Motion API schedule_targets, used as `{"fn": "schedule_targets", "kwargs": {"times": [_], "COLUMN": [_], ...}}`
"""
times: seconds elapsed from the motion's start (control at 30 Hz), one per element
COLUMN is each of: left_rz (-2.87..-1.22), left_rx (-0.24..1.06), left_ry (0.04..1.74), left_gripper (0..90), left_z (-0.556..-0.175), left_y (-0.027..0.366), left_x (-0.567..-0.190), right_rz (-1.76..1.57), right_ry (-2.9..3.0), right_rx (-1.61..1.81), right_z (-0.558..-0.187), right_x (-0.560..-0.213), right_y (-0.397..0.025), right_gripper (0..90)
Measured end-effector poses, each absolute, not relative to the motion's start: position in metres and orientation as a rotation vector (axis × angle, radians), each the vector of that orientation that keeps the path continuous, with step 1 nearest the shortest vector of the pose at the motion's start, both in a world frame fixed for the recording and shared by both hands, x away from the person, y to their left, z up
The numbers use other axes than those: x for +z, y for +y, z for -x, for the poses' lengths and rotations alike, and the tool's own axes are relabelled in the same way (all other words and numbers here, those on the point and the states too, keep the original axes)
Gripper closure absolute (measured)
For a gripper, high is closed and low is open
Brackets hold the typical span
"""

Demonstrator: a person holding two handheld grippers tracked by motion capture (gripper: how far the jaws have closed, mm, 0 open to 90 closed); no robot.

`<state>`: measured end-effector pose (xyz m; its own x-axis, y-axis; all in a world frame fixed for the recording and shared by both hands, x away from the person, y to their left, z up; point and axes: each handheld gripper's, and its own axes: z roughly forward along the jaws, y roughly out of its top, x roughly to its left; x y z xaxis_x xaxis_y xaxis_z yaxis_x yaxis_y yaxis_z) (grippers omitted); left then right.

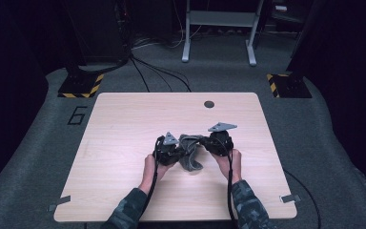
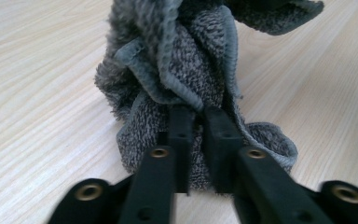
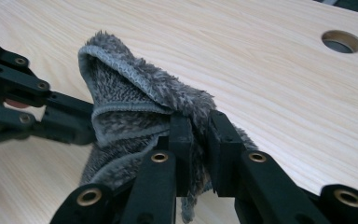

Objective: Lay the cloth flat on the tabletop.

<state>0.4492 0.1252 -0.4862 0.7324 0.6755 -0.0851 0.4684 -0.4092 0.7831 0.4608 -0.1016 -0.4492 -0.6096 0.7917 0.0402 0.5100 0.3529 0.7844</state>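
Where the two grippers meet near the middle of the bench (image 1: pixel 124 119), a grey towel (image 1: pixel 189 152) hangs bunched between them, its lower folds resting on the wood.

Left gripper (image 2: pixel 199 122): fingers (image 2: pixel 182 140) drawn nearly together, only a narrow slit between them. A hemmed fold of the towel (image 2: pixel 186 70) sits pinched at the tips; the rest of the cloth rises above and beyond the fingers and spills down on both sides of them to the bench surface. High view puts this gripper (image 1: pixel 167 151) just left of the cloth, held in the person's left hand (image 1: pixel 148 168).

Right gripper (image 3: pixel 199 127): fingers (image 3: pixel 181 144) likewise almost closed, with a thickness of fluffy pile caught in the gap. The towel (image 3: pixel 135 107) stands up ahead of and to the left of the tips, a hemmed edge curling over at the top; a loose bit of cloth dangles below the fingers. The other gripper's black fingers (image 3: pixel 51 116) enter from the left of this view and touch the same bundle. High view shows the right gripper (image 1: pixel 218 140) just right of the cloth, in the right hand (image 1: pixel 231 162).

A round cable hole (image 1: pixel 209 104) lies in the bench near the far edge, well apart from the towel. Both sleeves (image 1: pixel 128 212) are camouflage-patterned.
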Motion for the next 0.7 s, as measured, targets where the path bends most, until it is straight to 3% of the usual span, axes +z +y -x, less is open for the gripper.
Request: {"fn": "schedule_targets", "kwargs": {"times": [0.57, 0.7], "left_rz": [-2.030, -2.053], "left_rx": [0.396, 0.360], "left_ry": [0.939, 0.948], "left_gripper": [88.7, 81.4], "left_z": [-0.456, -0.454], "left_y": [0.168, 0.171], "left_x": [-0.456, -0.464], "right_rz": [-1.205, -1.202], "right_ry": [2.227, 2.260], "right_rx": [1.089, 1.086], "right_z": [-0.464, -0.463], "right_x": [-0.443, -0.448], "right_y": [-0.134, -0.137], "right_gripper": [82.7, 82.3]}}
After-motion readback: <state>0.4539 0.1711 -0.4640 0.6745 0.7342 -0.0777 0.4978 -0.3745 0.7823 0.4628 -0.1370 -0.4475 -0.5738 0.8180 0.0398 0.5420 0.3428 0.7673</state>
